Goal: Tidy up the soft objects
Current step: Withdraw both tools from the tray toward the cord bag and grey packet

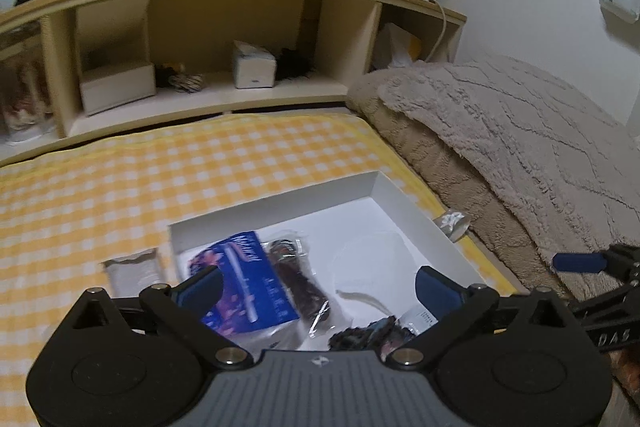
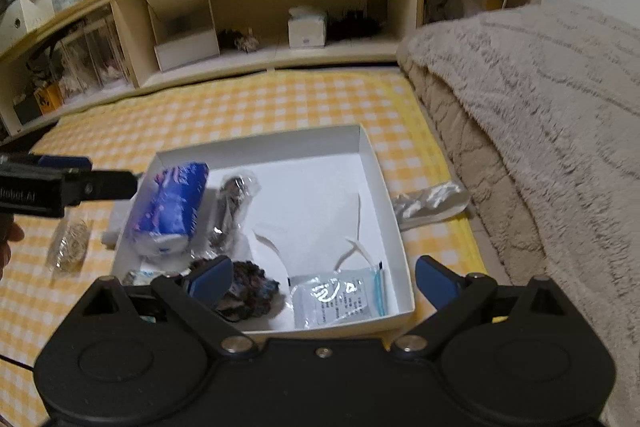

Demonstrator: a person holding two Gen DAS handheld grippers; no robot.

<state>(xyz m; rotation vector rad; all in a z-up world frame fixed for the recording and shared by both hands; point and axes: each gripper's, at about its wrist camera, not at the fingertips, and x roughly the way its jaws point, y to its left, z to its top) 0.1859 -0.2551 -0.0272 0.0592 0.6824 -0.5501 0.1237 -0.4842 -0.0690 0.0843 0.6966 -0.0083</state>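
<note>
A shallow white box (image 2: 370, 155) lies on the yellow checked bed sheet; it also shows in the left wrist view (image 1: 404, 199). In it are a blue tissue pack (image 2: 170, 211) (image 1: 248, 287), a dark item in clear wrap (image 2: 232, 207) (image 1: 298, 283), a dark scrunchie (image 2: 248, 289) (image 1: 372, 337), a clear zip bag (image 2: 340, 301) and a thin clear film (image 2: 316, 227). My left gripper (image 1: 320, 291) is open above the box's near side. My right gripper (image 2: 324, 283) is open above the box's near edge. Both are empty.
A white packet (image 2: 430, 203) lies right of the box beside a beige fluffy blanket (image 2: 540, 115). A bag of rubber bands (image 2: 70, 245) and a pale packet (image 1: 134, 273) lie left of the box. A wooden headboard shelf (image 2: 280, 55) with small boxes stands behind.
</note>
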